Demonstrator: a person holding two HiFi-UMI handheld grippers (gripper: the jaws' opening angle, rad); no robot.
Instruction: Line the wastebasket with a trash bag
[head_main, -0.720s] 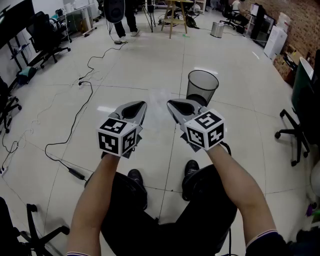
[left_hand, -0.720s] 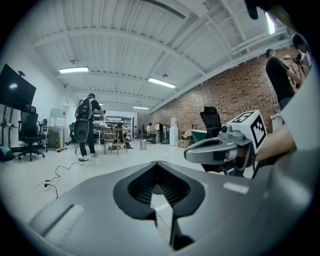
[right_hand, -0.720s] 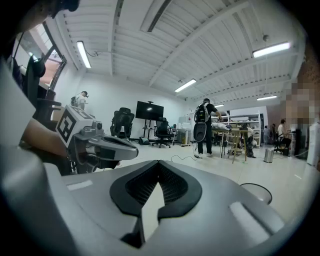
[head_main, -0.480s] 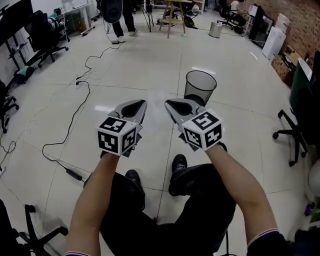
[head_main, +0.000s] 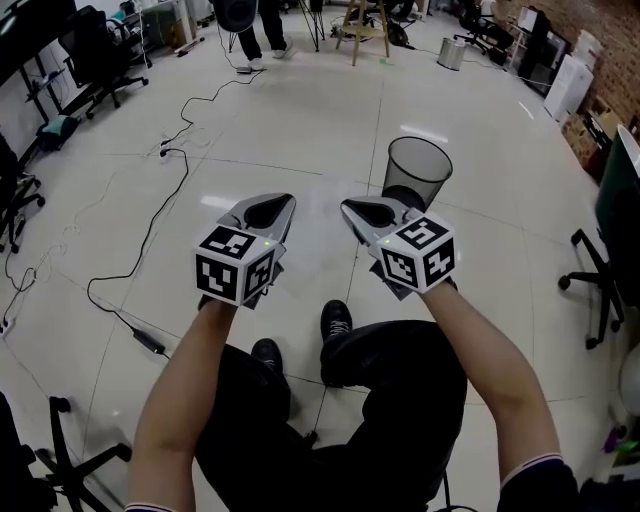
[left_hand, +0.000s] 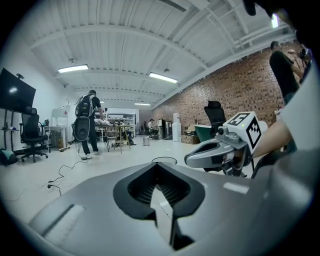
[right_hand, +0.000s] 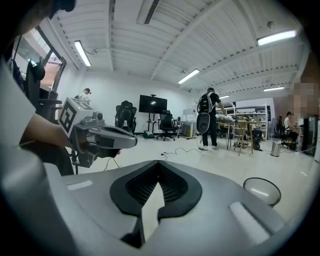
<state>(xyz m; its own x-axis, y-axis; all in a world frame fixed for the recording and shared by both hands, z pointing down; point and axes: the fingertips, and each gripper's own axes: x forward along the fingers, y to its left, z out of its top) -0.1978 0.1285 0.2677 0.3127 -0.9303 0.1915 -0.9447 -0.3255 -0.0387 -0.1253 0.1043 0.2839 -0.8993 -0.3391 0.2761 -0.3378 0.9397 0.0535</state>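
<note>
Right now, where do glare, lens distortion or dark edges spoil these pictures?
Head view: lamp glare sits on the glossy floor beyond the wastebasket, and the tile lines bow outwards. Left gripper view: black corners ring the round picture; the ceiling lamp is washed out. Right gripper view: the same black ring, and a mosaic patch hides a spot near the right edge.

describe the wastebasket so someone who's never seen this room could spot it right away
On the pale tiled floor of the big workshop, look just beyond the right gripper. The wastebasket stands there upright: a round, dark mesh bin with an open top, unlike the small shiny metal can far off at the back.
</note>
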